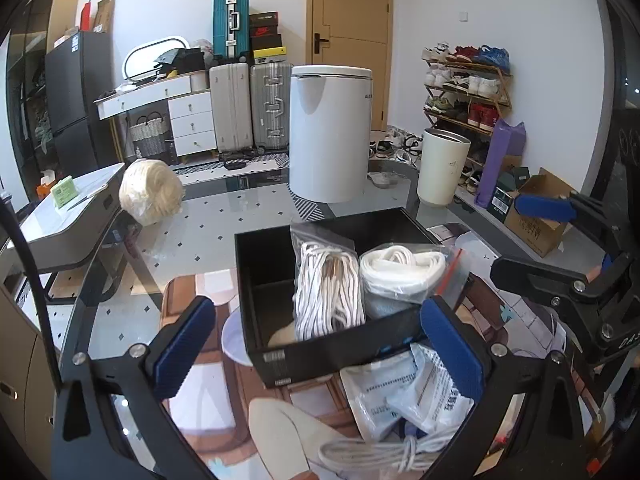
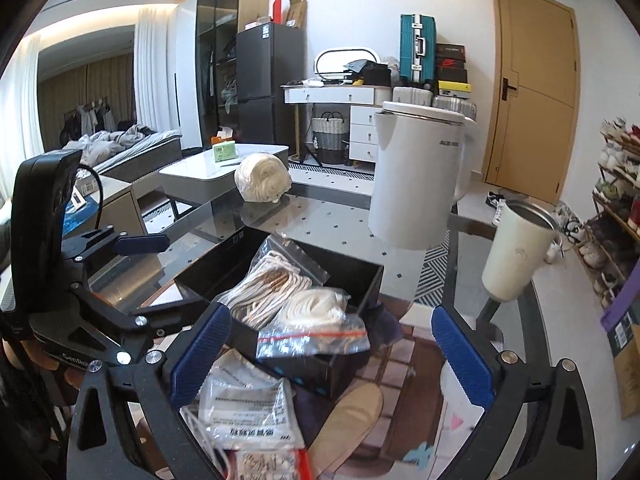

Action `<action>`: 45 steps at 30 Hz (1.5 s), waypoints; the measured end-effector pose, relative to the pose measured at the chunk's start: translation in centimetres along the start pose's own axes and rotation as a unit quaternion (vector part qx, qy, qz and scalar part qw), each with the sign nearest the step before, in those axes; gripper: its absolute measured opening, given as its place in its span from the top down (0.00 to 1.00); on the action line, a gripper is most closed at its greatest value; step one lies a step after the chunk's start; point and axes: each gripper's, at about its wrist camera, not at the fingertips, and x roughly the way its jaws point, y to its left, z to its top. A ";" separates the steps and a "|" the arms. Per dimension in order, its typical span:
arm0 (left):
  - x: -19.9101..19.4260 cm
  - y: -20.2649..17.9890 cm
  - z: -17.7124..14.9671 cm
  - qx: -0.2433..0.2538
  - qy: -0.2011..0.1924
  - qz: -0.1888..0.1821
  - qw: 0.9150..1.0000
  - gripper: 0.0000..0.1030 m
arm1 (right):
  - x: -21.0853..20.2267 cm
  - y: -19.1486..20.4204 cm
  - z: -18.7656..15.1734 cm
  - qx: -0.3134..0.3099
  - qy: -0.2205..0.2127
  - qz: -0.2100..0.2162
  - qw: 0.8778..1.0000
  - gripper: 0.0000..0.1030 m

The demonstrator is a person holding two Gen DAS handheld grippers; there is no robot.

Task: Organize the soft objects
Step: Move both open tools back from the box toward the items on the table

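Glass tabletop is carrying a black box (image 1: 336, 344) already holding two bagged cords, and I am hovering both open, empty grippers, left gripper (image 1: 320, 354) and right gripper (image 2: 330, 356), over light, slippery, limp packets (image 1: 408, 396), best pinched mid-body.

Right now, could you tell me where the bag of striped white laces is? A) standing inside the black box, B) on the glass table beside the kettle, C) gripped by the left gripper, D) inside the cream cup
A: the bag of striped laces stands inside the black box, beside a second bag of white laces; both grippers are open and empty.
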 end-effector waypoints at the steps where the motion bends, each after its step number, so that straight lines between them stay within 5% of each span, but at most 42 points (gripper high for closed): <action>1: -0.3 0.0 -0.2 -0.002 -0.001 0.000 1.000 0.00 | -0.3 0.0 -0.3 0.006 0.000 -0.001 1.000 0.01; 24: -2.4 0.0 -3.7 -0.006 0.015 0.005 1.000 0.00 | -1.9 0.3 -4.6 0.041 0.029 0.002 0.999 0.01; 45: -2.7 -1.0 -6.9 0.003 0.055 -0.031 0.998 0.00 | -1.8 0.2 -9.6 0.044 0.095 0.003 0.994 0.01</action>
